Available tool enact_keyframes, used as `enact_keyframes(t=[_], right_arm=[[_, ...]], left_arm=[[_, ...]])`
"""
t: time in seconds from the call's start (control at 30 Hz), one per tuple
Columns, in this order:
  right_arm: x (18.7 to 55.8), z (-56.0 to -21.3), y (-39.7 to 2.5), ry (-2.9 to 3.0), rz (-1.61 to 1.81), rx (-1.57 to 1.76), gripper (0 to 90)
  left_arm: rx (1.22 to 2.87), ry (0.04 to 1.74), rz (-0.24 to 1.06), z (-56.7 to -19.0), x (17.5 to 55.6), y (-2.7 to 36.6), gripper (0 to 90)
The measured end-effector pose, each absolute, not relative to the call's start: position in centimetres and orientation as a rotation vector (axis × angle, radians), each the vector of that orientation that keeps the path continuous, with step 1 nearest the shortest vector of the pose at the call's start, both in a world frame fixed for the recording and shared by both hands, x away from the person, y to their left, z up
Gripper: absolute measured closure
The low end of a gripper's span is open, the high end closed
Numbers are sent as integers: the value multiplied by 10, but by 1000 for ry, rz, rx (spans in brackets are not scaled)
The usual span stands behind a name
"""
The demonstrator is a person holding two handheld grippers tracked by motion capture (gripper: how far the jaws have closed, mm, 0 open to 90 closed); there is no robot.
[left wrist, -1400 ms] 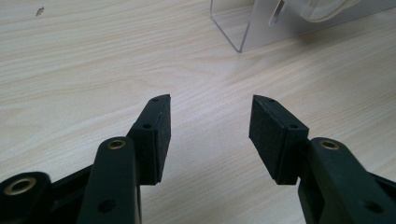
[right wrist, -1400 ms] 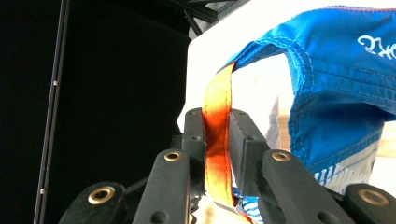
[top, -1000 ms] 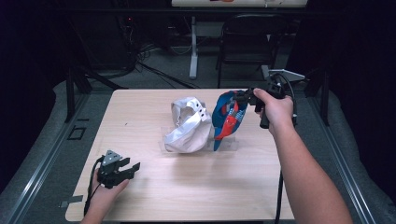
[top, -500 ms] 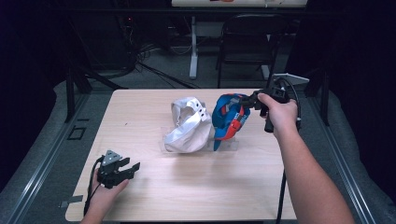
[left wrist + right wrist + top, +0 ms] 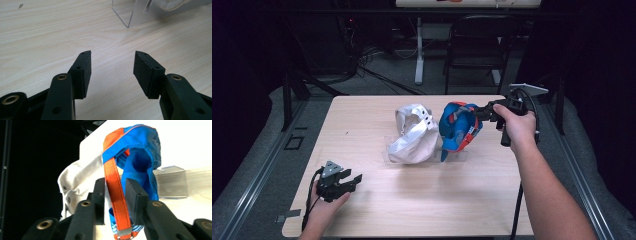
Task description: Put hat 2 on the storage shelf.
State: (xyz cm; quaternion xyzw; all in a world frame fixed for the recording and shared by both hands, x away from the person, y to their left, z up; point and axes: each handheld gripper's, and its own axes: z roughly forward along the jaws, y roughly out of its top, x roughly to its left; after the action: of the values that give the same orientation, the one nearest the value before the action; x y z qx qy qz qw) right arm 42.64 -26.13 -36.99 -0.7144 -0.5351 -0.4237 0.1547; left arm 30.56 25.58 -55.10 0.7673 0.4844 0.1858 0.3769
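High view: left gripper (image 5: 343,183) rests spread wide at the table's (image 5: 362,130) near-left corner. White cap (image 5: 412,134) and blue cap (image 5: 459,127) sit mid-table; right gripper (image 5: 115,187) straddles the orange strap (image 5: 115,192), not clamped. Pulling could topple the stand (image 5: 172,182).

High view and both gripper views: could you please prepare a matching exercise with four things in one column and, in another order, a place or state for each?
Things:
1. blue and orange cap
2. white cap
3. left gripper
4. right gripper

Places or states:
A. low over the table's near left part, jaws apart, nothing between them
B. at the table's far right side, jaws around an orange strap
C. on a clear stand, right of the other cap
D. at the table's middle, on a clear stand

Pairs: 1-C, 2-D, 3-A, 4-B
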Motion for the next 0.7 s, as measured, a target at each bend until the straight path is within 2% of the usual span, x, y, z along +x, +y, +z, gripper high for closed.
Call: enact_keyframes(t=[0.33, 0.7], right_arm=[[418, -368, -265, -1677, -1212, -2088, 545], [406, -376, -265, -1764, -1203, -2085, 465]], left_arm=[[1966, 1238, 476, -551, 306, 256, 489], [1958, 1242, 485, -552, 306, 256, 477]])
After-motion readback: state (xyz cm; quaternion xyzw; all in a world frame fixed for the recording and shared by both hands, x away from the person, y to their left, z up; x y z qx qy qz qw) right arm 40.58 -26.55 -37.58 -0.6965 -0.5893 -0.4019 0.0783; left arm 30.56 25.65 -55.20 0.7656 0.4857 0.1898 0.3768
